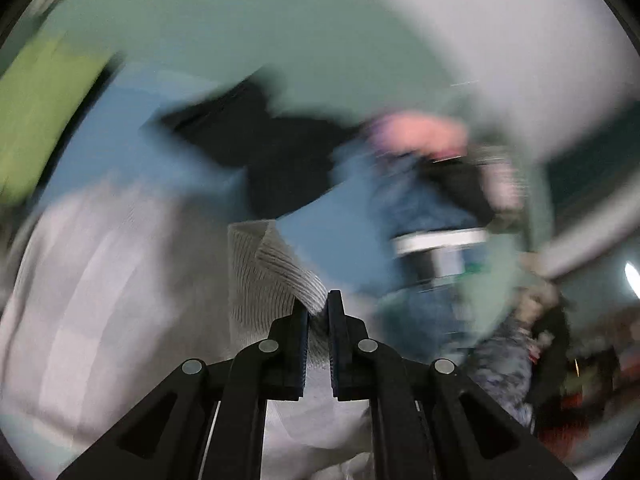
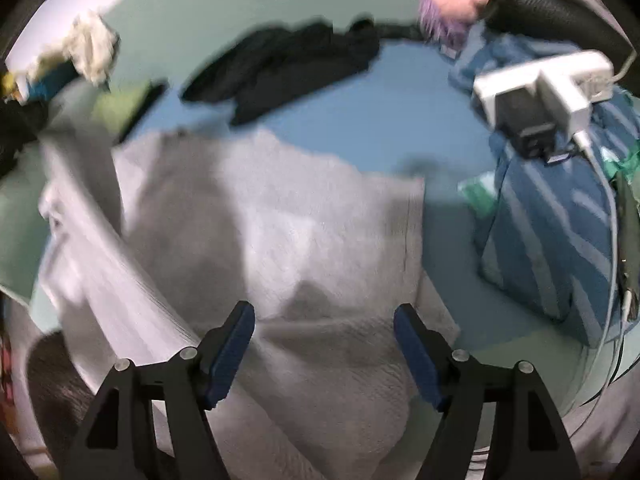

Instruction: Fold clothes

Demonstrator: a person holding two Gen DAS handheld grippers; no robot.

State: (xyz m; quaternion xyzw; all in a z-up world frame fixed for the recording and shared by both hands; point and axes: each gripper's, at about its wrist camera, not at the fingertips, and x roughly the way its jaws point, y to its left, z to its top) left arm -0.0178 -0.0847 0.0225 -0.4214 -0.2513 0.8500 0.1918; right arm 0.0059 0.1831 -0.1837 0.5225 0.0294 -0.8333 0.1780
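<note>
Both views are pretty motion-smeared. The left gripper (image 1: 318,304) is clamped on the ribbed edge of a light grey knit sweater (image 1: 264,276), the hem pinched right between its fingertips and lifted up off the rest of the fabric. The right gripper (image 2: 324,320) is spread wide with nothing in it, hovering over the sweater (image 2: 272,240), which lies across a blue sheet (image 2: 400,120). Past it there's a black garment (image 2: 292,64), crumpled, near a pink-and-purple thing (image 2: 456,4) I can't make out. A blue striped cloth (image 2: 556,232) sits bunched on the right with a white power strip (image 2: 544,80) on top.
</note>
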